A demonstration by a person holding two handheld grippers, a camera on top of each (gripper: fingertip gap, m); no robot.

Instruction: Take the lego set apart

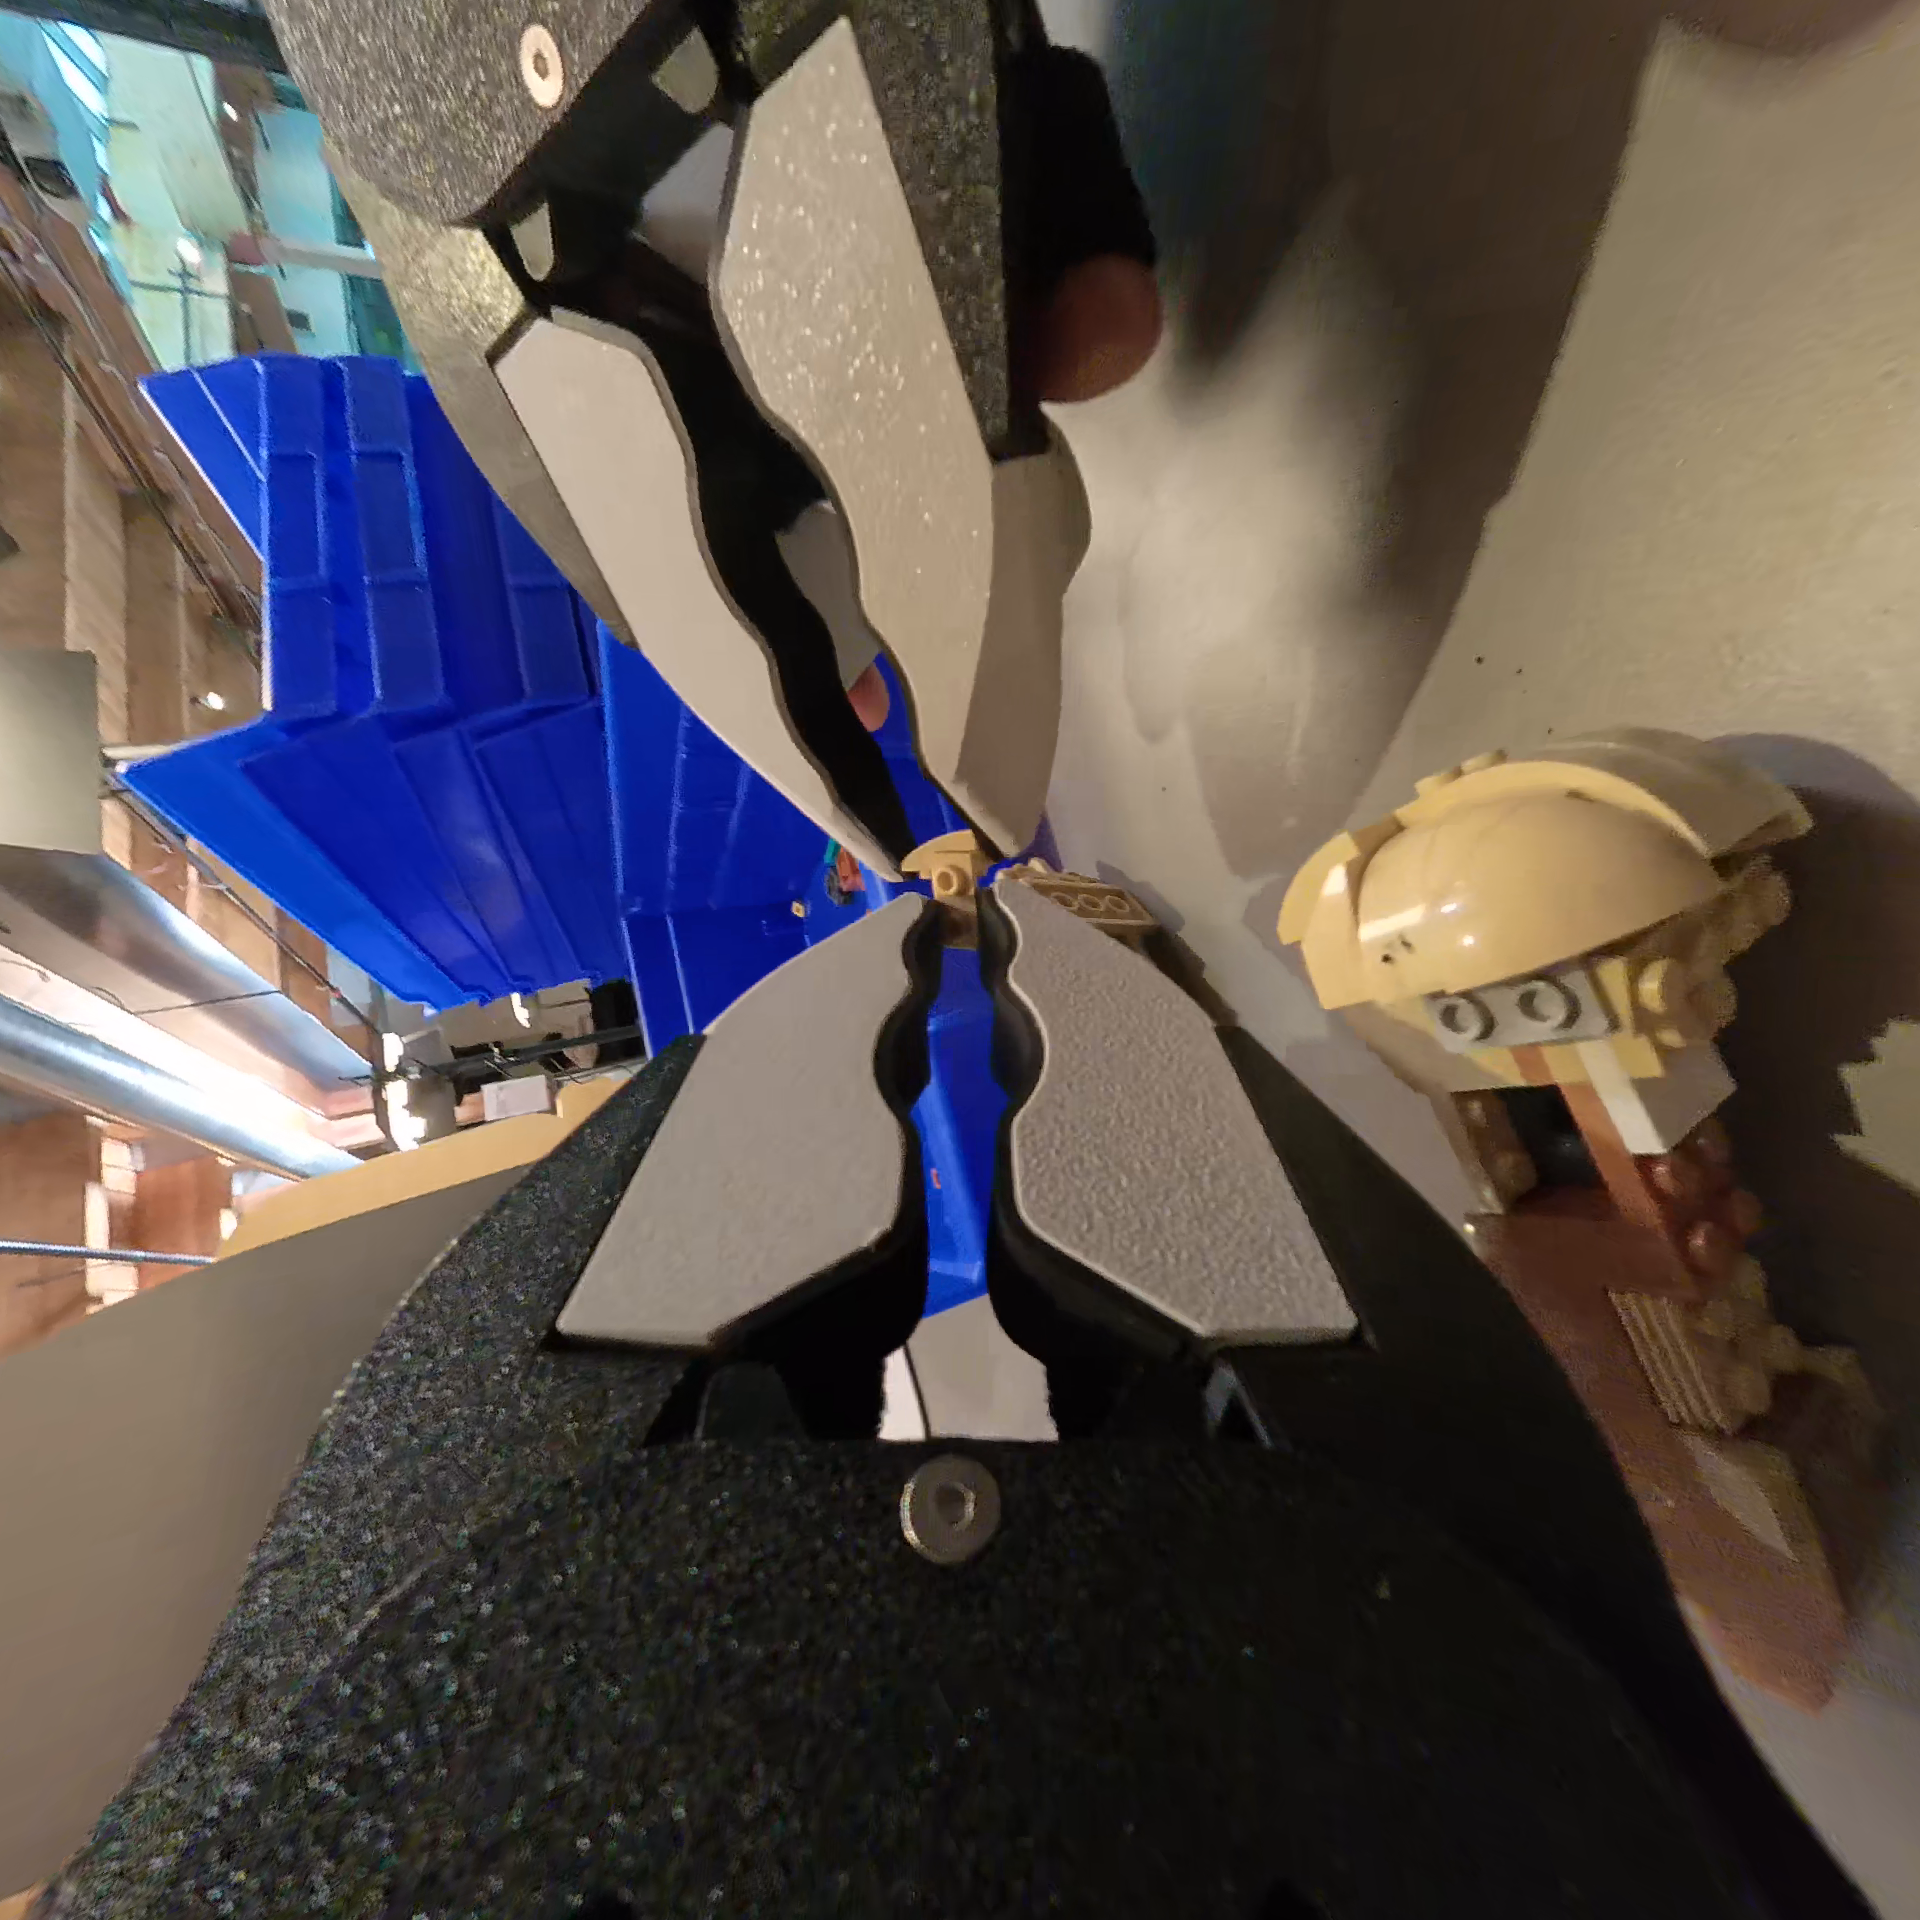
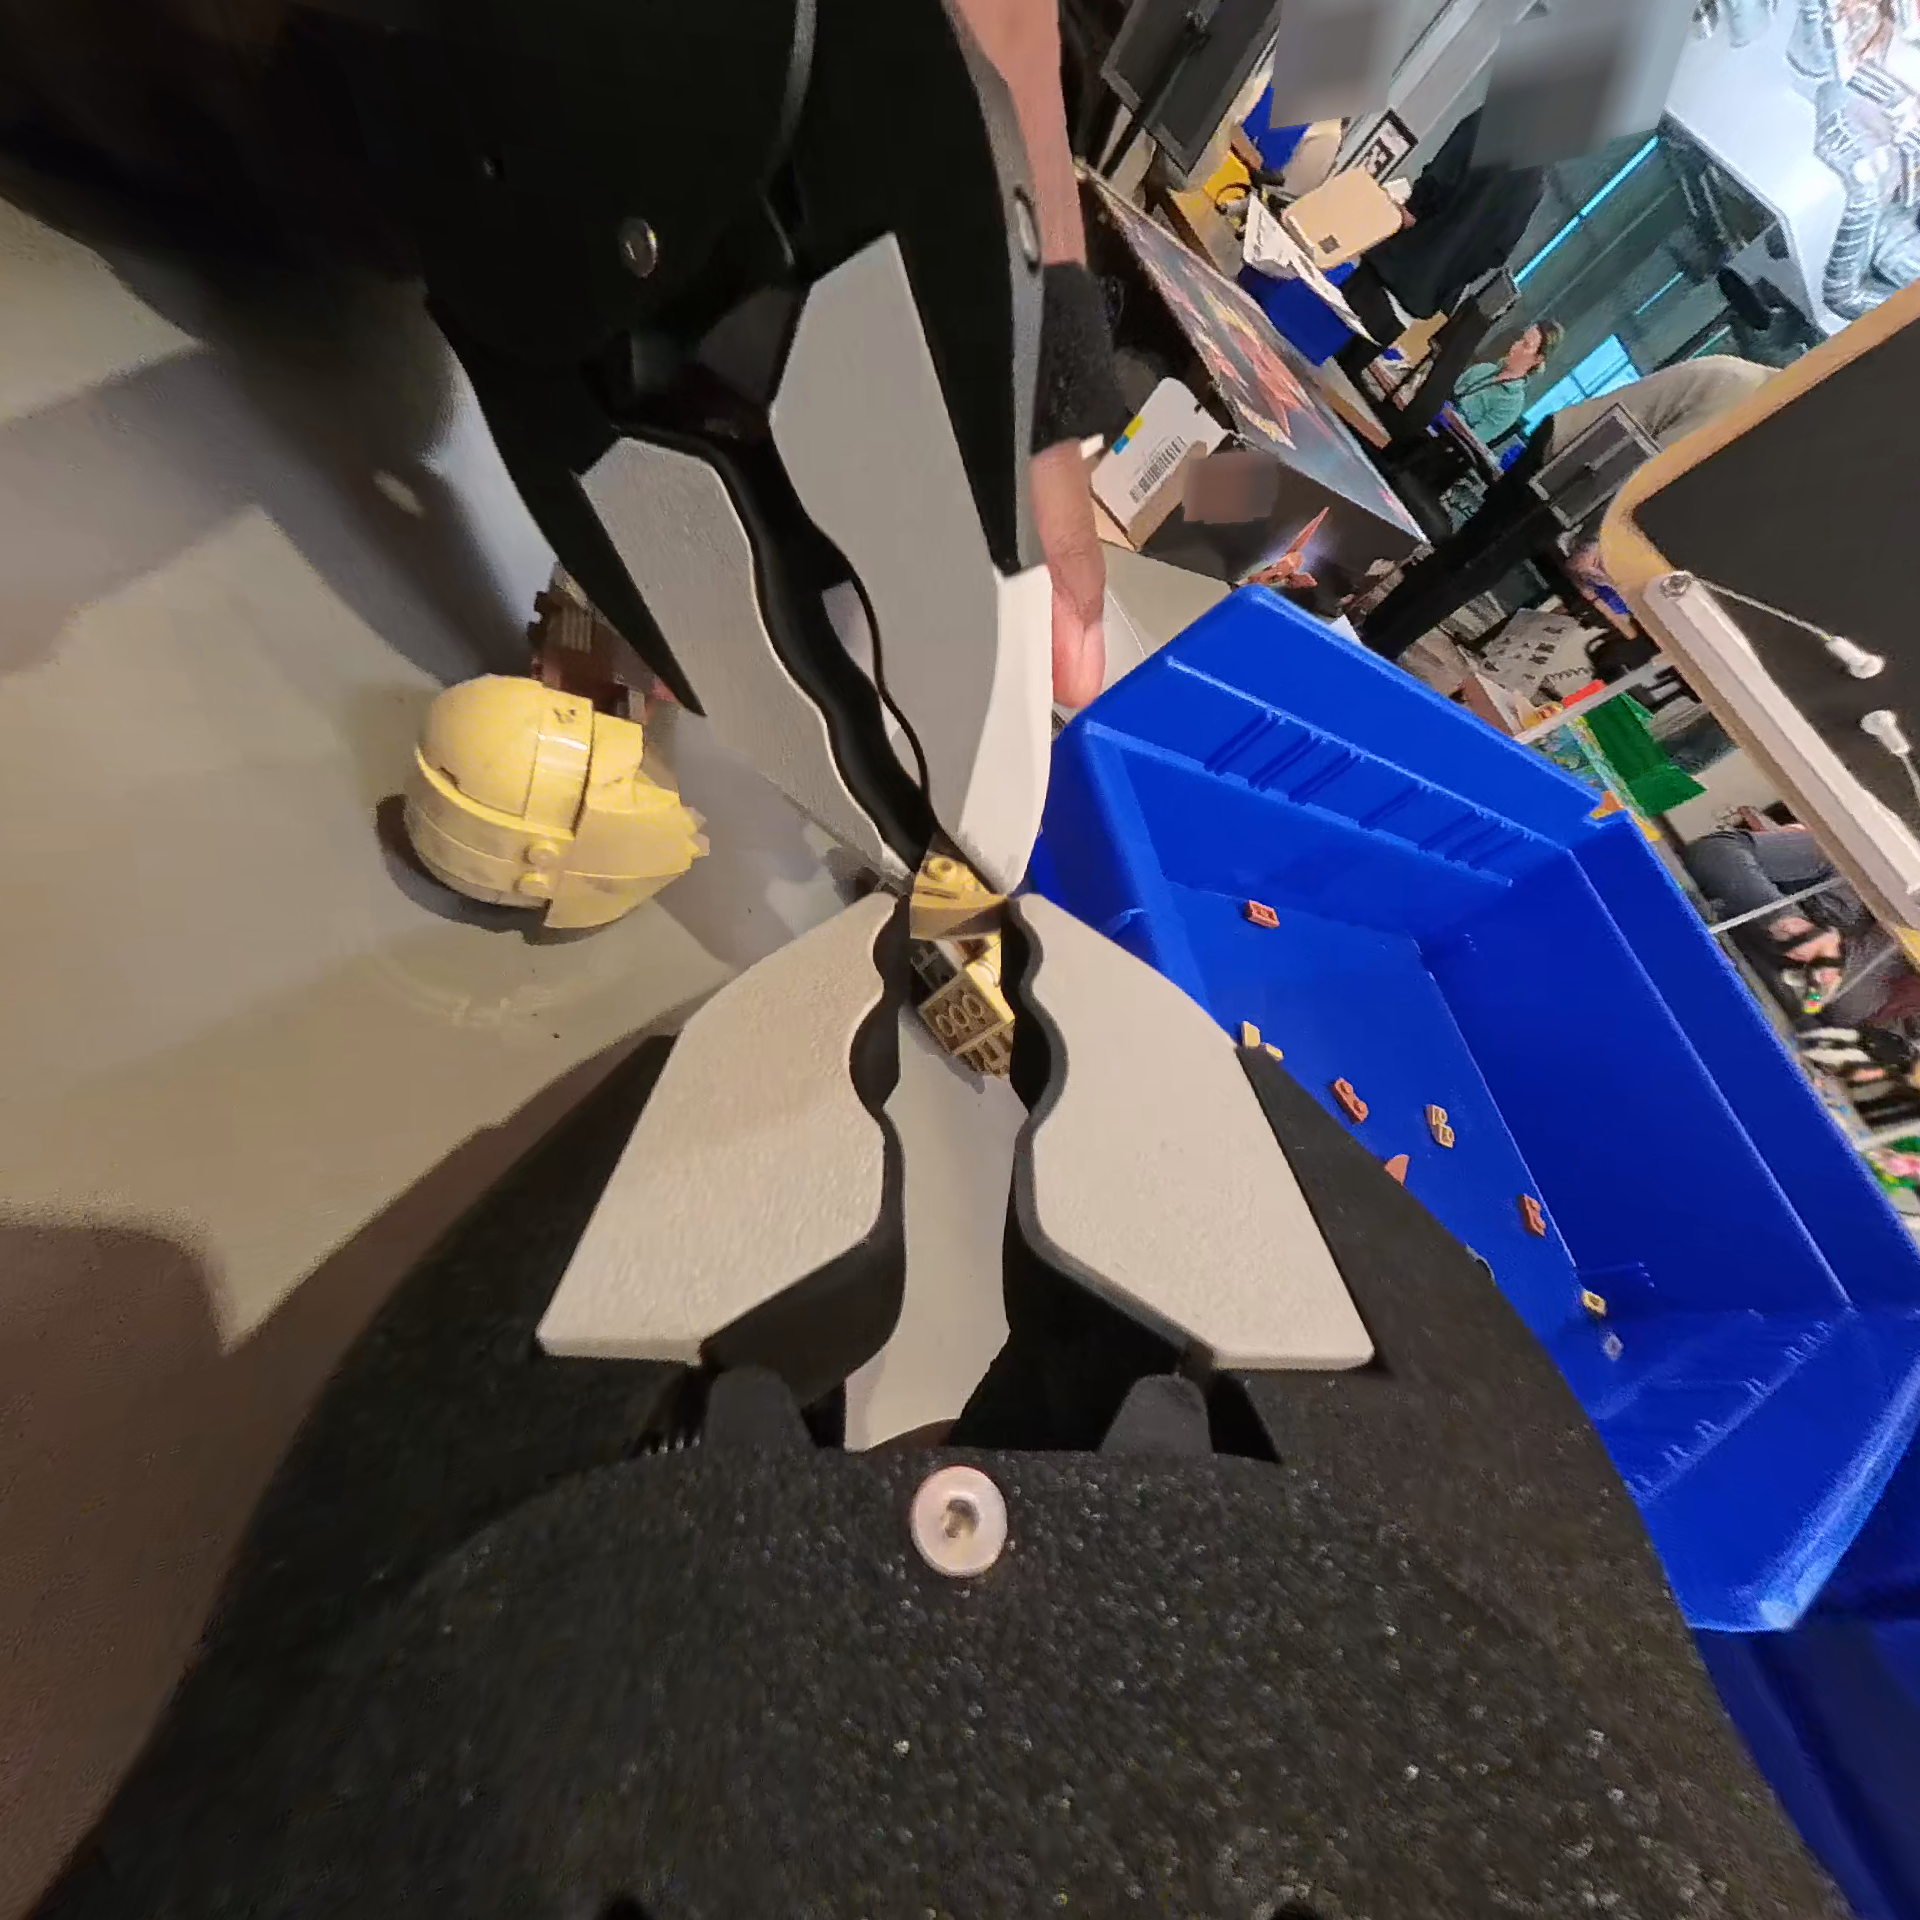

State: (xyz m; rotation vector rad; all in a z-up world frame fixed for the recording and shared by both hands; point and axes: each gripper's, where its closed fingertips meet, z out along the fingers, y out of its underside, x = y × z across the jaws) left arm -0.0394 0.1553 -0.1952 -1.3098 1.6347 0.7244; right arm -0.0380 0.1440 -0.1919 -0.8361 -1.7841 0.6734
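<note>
Left gripper [image 1: 951,902]: seen along its own fingers, the jaws stand narrow, the tips pinched on a small tan brick piece [image 1: 948,878] with one stud facing the camera. The pads press on its sides.

Right gripper [image 2: 956,914]: reaches in from the opposite direction and meets the left tip to tip, so the four fingers form a cross. Its jaws are also narrow and closed on a tan wedge-shaped piece [image 2: 951,891] of the same small cluster. A bare fingertip [image 2: 1075,613] of the person's hand shows beside the far gripper's body.

Just behind the tips: a tan three-stud brick [image 2: 966,1013] lies on the grey tabletop [image 2: 208,987], close to the held cluster; whether it is joined to it cannot be told.

Near, on the tabletop: a cream domed brick model [image 1: 1496,904], helmet-like, with grey studded plates beneath and a brown and tan brick structure [image 1: 1683,1351] adjoining it.

Beside the grippers: a blue plastic bin [image 2: 1351,790], open-topped. Contents: several small loose pieces [image 2: 1351,1099], reddish-brown and tan, scattered well apart over its floor.

Far: cluttered benches, boxes and seated people, blurred in places.
</note>
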